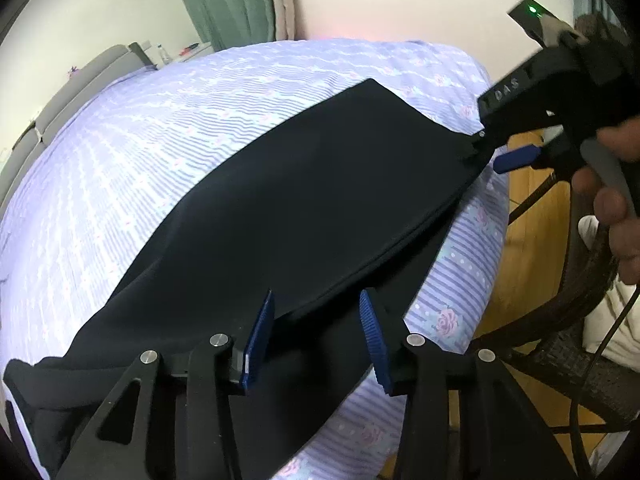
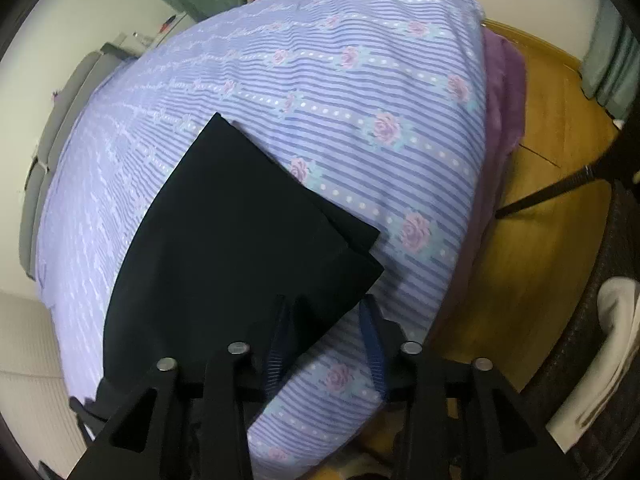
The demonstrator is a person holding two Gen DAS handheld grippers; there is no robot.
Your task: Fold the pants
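The black pants (image 1: pixel 304 208) lie flat on a bed with a purple striped, rose-print sheet (image 1: pixel 160 128), stretched from near left to far right. My left gripper (image 1: pixel 316 340) is open, its blue pads (image 1: pixel 260 336) straddling the pants' near edge. My right gripper (image 1: pixel 486 154) shows at the far right of the left wrist view, at the pants' far corner, one blue pad visible beside the cloth. In the right wrist view the pants (image 2: pixel 240 240) end in a layered corner, and the right gripper (image 2: pixel 324 344) is open with that corner's edge between its pads.
The bed's right edge (image 2: pixel 476 120) drops to a wooden floor (image 2: pixel 552 128). A dark wicker chair (image 1: pixel 580 340) with white cloth stands close on the right. A black cable (image 2: pixel 540 196) runs across the floor. A grey sofa (image 1: pixel 68 88) and green curtain (image 1: pixel 224 0) are far behind.
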